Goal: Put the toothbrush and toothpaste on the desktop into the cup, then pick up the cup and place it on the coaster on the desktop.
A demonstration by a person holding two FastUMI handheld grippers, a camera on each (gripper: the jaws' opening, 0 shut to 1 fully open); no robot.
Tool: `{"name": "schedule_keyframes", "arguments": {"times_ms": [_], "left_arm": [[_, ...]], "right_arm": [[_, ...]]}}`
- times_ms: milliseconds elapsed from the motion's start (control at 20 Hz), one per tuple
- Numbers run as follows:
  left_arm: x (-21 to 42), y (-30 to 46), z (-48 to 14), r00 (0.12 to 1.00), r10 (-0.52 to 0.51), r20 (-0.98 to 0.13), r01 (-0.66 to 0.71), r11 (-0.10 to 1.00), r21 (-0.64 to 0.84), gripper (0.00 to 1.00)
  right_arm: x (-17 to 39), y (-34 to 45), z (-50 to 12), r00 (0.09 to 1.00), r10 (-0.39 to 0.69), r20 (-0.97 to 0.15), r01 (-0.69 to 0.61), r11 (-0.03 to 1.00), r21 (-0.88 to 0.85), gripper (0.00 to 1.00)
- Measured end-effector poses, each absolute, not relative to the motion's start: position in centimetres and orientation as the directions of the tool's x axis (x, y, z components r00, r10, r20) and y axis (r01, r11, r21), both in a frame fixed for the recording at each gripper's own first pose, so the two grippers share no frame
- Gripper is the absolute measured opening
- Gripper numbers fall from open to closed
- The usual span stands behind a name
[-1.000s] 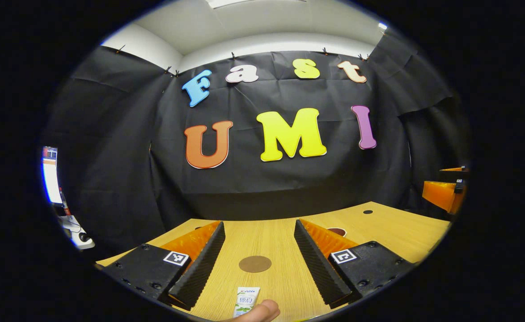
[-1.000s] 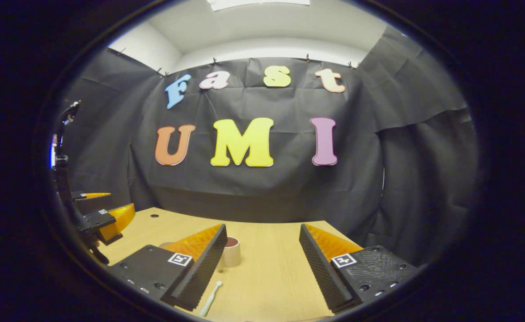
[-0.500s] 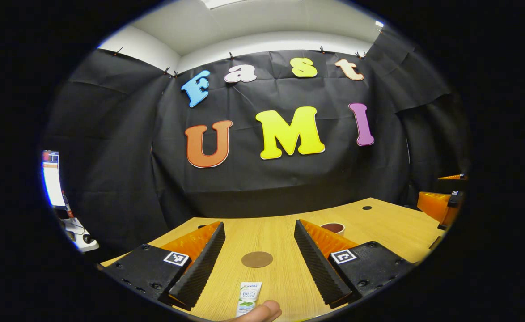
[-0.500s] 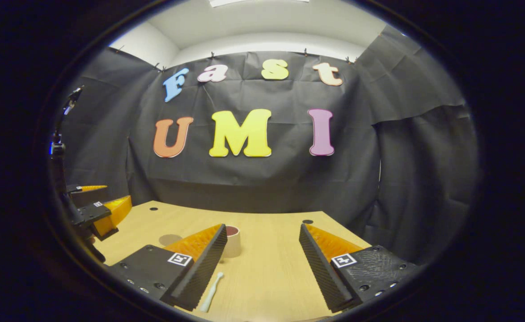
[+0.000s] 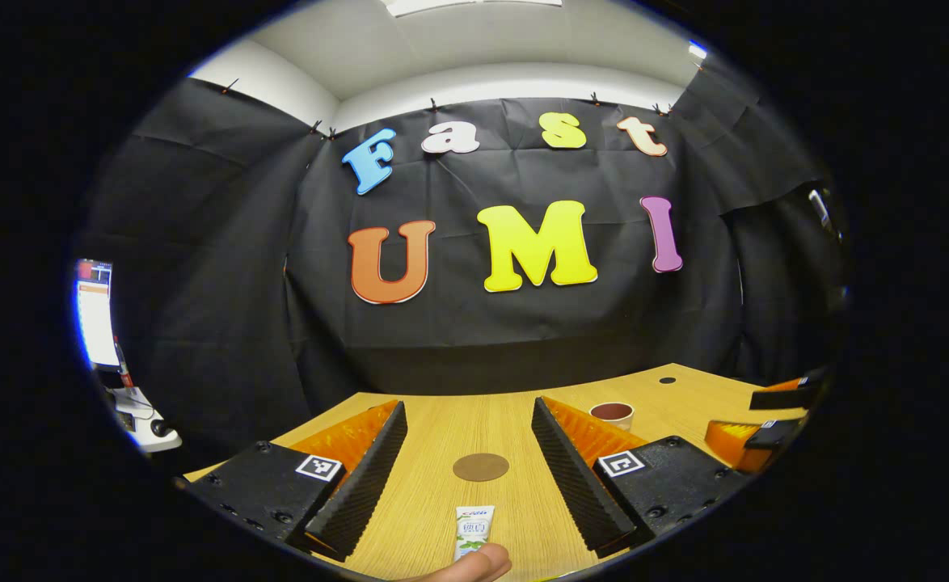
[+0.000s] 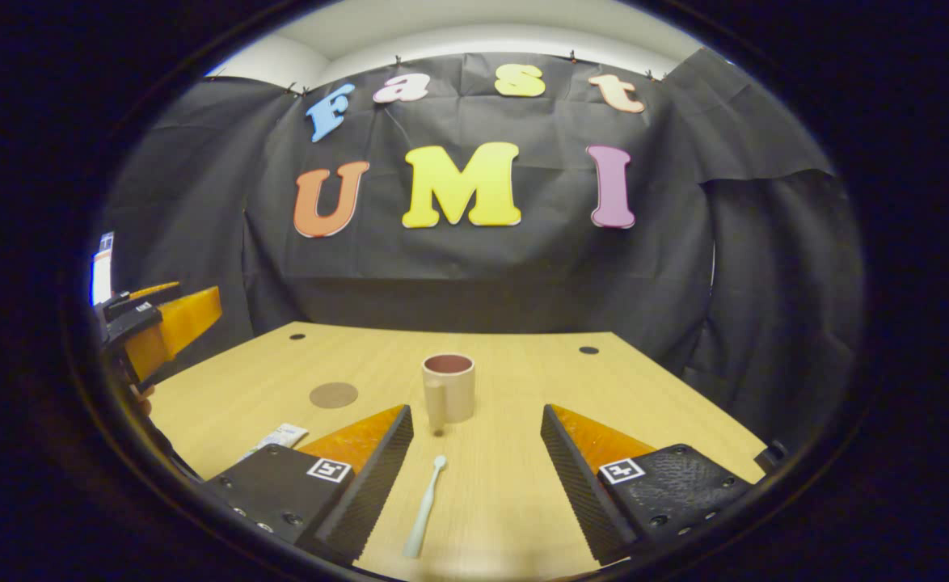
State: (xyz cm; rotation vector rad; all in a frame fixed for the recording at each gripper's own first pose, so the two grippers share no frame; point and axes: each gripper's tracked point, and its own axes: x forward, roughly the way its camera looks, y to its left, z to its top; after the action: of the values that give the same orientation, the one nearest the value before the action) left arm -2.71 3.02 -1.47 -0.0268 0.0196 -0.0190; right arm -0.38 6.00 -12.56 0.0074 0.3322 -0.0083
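Pale and slim, the toothbrush [image 6: 425,507] lies flat on the desktop [image 6: 523,380] at the bottom centre of the right gripper view, between the spread, empty fingers of the right gripper [image 6: 476,485]. Just above it, mid-frame, stands the cup [image 6: 448,388], empty as far as can be seen. The toothpaste [image 5: 473,531] lies at the bottom centre of the left gripper view, below the brown coaster [image 5: 480,466], with the left gripper [image 5: 468,477] likewise wide open and holding nothing. Judging by this, nothing is done yet: both items await loading, then the cup goes onto the coaster.
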Motion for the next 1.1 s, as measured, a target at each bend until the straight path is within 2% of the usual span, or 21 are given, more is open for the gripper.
{"name": "schedule_keyframes", "arguments": {"times_ms": [250,400,550,700,800,900,950,1000,1050,1100], "left_arm": [[-2.6,3.8,-2.6,1.000,-0.018,-0.017,0.018,1.000,-0.004,0.99],[-2.3,4.5,-4.1,0.998,-0.021,-0.054,0.020,1.000,-0.012,0.99],[-2.0,5.4,-6.0,0.994,-0.008,-0.106,0.005,1.000,-0.025,0.99],[-1.9,5.3,-7.1,0.990,-0.020,-0.141,0.016,0.999,-0.033,0.99],[-1.9,5.1,-7.6,0.988,-0.029,-0.151,0.026,0.999,-0.019,0.99],[-2.2,4.7,-8.1,0.984,-0.048,-0.170,0.043,0.999,-0.033,0.99],[-2.3,4.4,-8.3,0.982,-0.059,-0.180,0.052,0.998,-0.041,0.99],[-2.3,4.3,-8.7,0.979,-0.065,-0.191,0.058,0.997,-0.044,0.99],[-2.4,4.2,-9.1,0.977,-0.067,-0.202,0.059,0.997,-0.044,0.99],[-2.5,4.2,-9.5,0.975,-0.068,-0.212,0.060,0.997,-0.044,0.99]], "right_arm": [[0.0,7.8,-19.5,0.865,0.006,-0.501,0.004,1.000,0.019,0.90],[-0.2,8.7,-22.0,0.816,0.017,-0.578,0.011,0.999,0.045,0.87],[-0.3,9.6,-23.5,0.774,0.035,-0.632,0.008,0.998,0.066,0.77],[0.0,9.8,-23.9,0.761,0.036,-0.648,-0.002,0.999,0.053,0.74],[0.2,10.0,-24.3,0.749,0.037,-0.661,-0.001,0.999,0.054,0.66],[0.2,10.0,-24.8,0.735,0.036,-0.677,0.005,0.998,0.057,0.54],[0.2,10.0,-25.0,0.732,0.032,-0.681,0.007,0.998,0.055,0.41],[0.2,9.9,-25.1,0.724,0.029,-0.689,0.009,0.999,0.053,0.41],[0.1,10.0,-25.2,0.723,0.034,-0.690,0.006,0.998,0.056,0.33],[0.2,10.0,-25.2,0.722,0.034,-0.691,0.004,0.999,0.053,0.33]]}}
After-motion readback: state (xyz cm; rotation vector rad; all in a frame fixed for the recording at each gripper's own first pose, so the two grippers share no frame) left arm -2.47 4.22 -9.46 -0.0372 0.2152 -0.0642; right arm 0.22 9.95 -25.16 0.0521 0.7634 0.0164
